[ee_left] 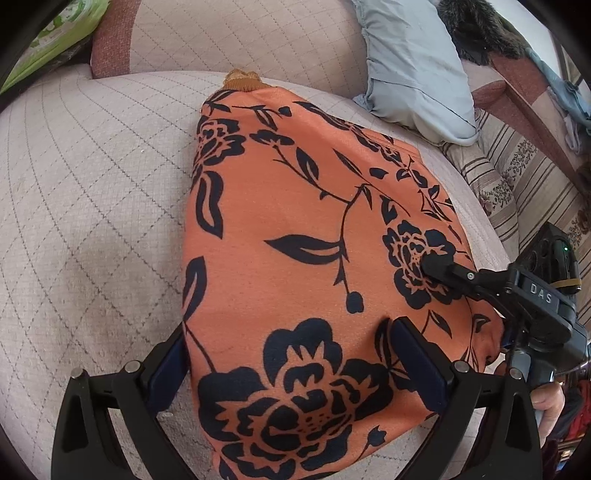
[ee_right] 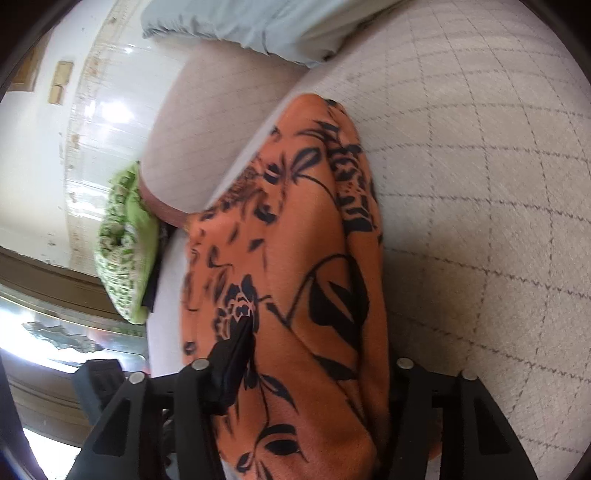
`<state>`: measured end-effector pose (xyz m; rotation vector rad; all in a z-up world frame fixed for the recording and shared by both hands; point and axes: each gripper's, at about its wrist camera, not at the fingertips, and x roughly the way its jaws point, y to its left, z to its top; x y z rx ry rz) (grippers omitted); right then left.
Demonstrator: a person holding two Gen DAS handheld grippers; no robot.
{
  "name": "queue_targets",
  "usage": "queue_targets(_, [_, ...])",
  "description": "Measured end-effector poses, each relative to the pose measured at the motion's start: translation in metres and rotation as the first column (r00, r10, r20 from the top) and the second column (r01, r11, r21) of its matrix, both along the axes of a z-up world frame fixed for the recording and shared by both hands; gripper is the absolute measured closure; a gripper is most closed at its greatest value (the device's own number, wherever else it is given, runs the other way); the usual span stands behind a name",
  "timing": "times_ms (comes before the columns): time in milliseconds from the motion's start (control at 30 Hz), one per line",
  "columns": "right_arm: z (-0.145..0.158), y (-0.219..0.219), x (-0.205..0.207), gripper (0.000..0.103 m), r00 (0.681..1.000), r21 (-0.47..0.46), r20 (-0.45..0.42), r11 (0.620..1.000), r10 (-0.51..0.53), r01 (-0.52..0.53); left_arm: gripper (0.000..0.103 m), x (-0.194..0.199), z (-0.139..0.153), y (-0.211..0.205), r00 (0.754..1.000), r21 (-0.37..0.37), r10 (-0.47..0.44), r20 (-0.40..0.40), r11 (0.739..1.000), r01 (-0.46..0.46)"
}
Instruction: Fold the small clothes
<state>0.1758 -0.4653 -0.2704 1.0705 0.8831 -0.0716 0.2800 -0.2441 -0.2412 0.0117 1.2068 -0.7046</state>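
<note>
An orange garment with a black flower print (ee_left: pixel 295 229) lies folded on a beige quilted sofa seat (ee_left: pixel 92 177). My left gripper (ee_left: pixel 291 354) is open, its two fingers spread either side of the garment's near end. My right gripper (ee_left: pixel 439 266) comes in from the right and looks closed on the garment's right edge. In the right wrist view the garment (ee_right: pixel 295 277) fills the space between the right gripper's (ee_right: pixel 314 373) fingers; one finger (ee_right: pixel 232 354) lies on top of the cloth, the other is hidden under it.
A pale blue cushion (ee_left: pixel 413 70) leans on the sofa back behind the garment. A green patterned cloth (ee_left: pixel 66 29) lies at the far left, also in the right wrist view (ee_right: pixel 125 251). Striped upholstery (ee_left: pixel 517 177) is to the right.
</note>
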Motion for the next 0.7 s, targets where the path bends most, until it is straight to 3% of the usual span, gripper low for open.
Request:
queue_targets(367, [0.023, 0.022, 0.004, 0.059, 0.999, -0.112, 0.042, 0.994, 0.004, 0.001, 0.028, 0.003, 0.004, 0.019, 0.999, -0.042, 0.046, 0.018, 0.998, -0.045])
queue_targets(500, [0.040, 0.033, 0.006, 0.062, 0.998, -0.192, 0.064, 0.981, 0.031, -0.018, 0.045, 0.002, 0.011, 0.025, 0.998, -0.052, 0.055, 0.037, 0.997, -0.053])
queue_targets(700, [0.061, 0.046, 0.004, 0.064, 0.993, -0.248, 0.109, 0.969, 0.054, -0.026, 0.060, -0.002, 0.021, 0.034, 0.997, -0.071, 0.048, 0.057, 0.996, -0.044])
